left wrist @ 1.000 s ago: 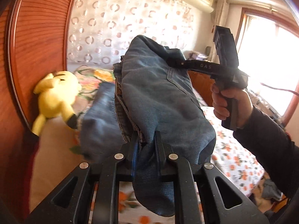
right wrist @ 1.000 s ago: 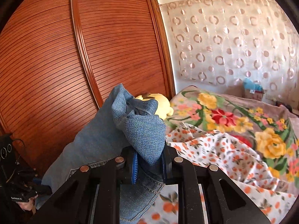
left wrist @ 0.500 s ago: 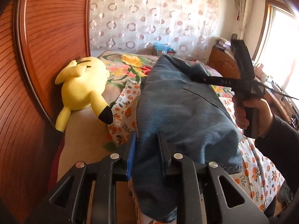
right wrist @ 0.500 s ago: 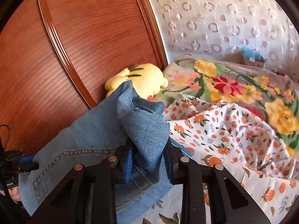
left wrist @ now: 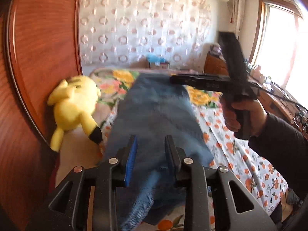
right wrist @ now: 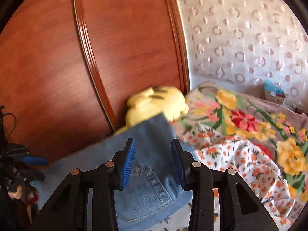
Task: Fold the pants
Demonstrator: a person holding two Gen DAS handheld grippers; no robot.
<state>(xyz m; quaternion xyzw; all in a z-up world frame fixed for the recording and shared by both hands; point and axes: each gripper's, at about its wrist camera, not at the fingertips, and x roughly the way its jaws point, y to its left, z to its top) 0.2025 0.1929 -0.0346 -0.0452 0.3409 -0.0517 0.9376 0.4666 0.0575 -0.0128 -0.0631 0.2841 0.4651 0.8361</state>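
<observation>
Our left gripper [left wrist: 151, 152] and right gripper [right wrist: 153, 159] both have jaws spread, nothing pinched; denim just passes between the pads. The pants [left wrist: 154, 119] lie as a folded strip on the bed [left wrist: 240, 154], just beside the yellow plush [left wrist: 75, 104]. Looks like we're at the release step after laying a fold. Next we'd need to back off clear, then re-grip one end for the final fold.

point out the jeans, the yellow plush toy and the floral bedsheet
jeans [left wrist: 154, 111]: left wrist view, flat middle.
yellow plush toy [left wrist: 74, 104]: left wrist view, body.
floral bedsheet [right wrist: 248, 163]: right wrist view, orange-print part.
</observation>
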